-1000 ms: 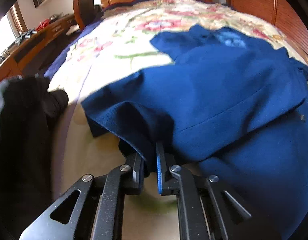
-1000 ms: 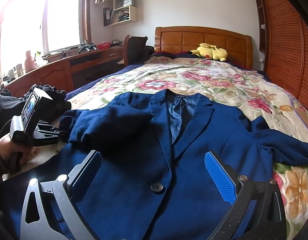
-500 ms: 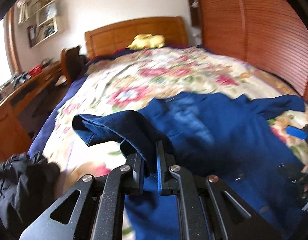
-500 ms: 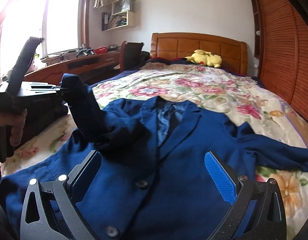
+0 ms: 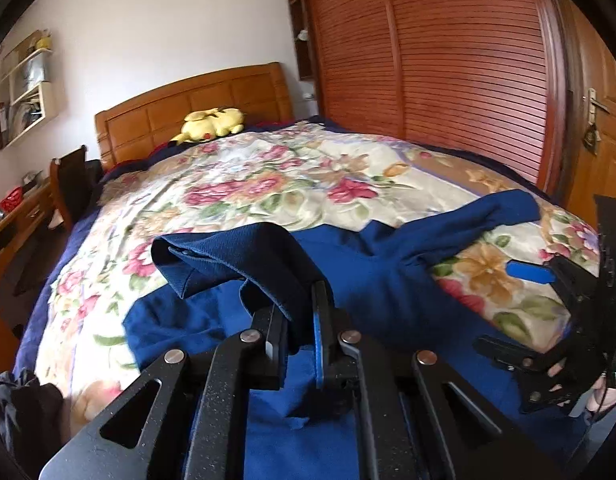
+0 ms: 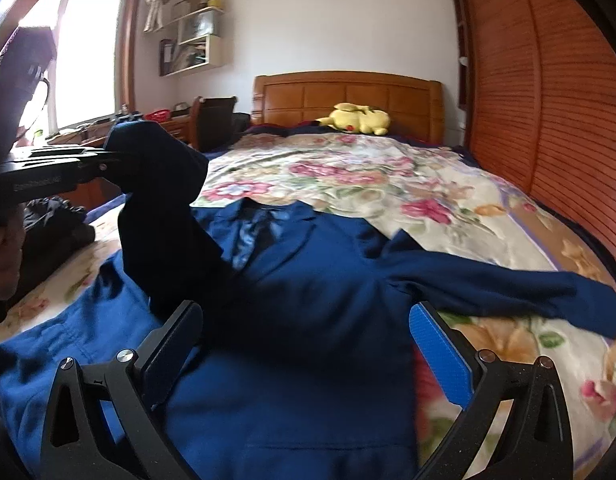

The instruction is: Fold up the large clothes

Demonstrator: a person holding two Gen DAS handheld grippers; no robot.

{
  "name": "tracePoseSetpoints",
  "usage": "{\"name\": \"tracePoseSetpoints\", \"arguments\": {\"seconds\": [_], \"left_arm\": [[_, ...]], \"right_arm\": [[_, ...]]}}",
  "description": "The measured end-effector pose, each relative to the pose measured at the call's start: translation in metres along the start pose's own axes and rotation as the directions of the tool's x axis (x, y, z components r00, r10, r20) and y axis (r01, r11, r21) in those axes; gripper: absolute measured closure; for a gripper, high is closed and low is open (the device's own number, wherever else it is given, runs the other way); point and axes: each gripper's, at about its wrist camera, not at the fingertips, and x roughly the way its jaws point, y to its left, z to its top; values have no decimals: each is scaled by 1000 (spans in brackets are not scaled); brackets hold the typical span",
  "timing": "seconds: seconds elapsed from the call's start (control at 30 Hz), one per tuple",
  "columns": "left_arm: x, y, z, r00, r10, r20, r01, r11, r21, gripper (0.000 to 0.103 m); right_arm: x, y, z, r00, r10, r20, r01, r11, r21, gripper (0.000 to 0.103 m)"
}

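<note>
Floral bedding (image 6: 347,172) is covering the bed that is serving as the work surface, with a wooden headboard (image 6: 347,96) and a yellow plush toy (image 6: 357,118) at the far end and louvred wardrobe doors (image 5: 467,60) along one side.

1. Garment position. A blue jacket (image 6: 300,300) is lying face up on the near part of the bed, collar toward the headboard, lapels showing. Its far sleeve (image 6: 507,292) is lying stretched out sideways across the bedding.

2. Left gripper (image 5: 300,316). Its jaws are clamped together on the cuff end of the near sleeve (image 5: 236,260). The sleeve is hanging lifted clear of the jacket body, draping down from the grip in a dark fold, as the right wrist view confirms (image 6: 160,184).

3. Right gripper (image 6: 308,344). Its jaws are standing wide apart above the lower front of the jacket, with nothing between the pads.

4. Step in hand, as judged: the near sleeve is being carried inward for laying across the chest panel. This appears to be an early fold; the body itself is not yet folded.

5. Next move, as judged: the sleeve needs lowering flat and straight across the front before release. The free gripper is well placed for pinning the jacket front, so the cloth beneath is not dragging or bunching.
</note>
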Motion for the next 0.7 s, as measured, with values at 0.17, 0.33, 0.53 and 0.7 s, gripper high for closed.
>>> {"name": "tracePoseSetpoints", "arguments": {"seconds": [0.17,0.33,0.53,0.7], "left_arm": [[7,-11,-10,998,-47,-42,48,999,1,77],[-2,-14,-25,999,-41,-22,41,999,4,58],[-12,-11,-45,998,-55,5,55,998,-30,23],[-23,5,-66,999,-39,31,43,992,-119,22]], "right_arm": [[-2,3,-2,1000,-16,-11,16,1000,-3,0],[-10,-1,-1,1000,-19,-12,19,1000,-4,0],[-6,1,-1,1000,-10,-20,9,1000,-14,0],[-1,4,-1,999,7,-33,-8,999,-33,0]]}}
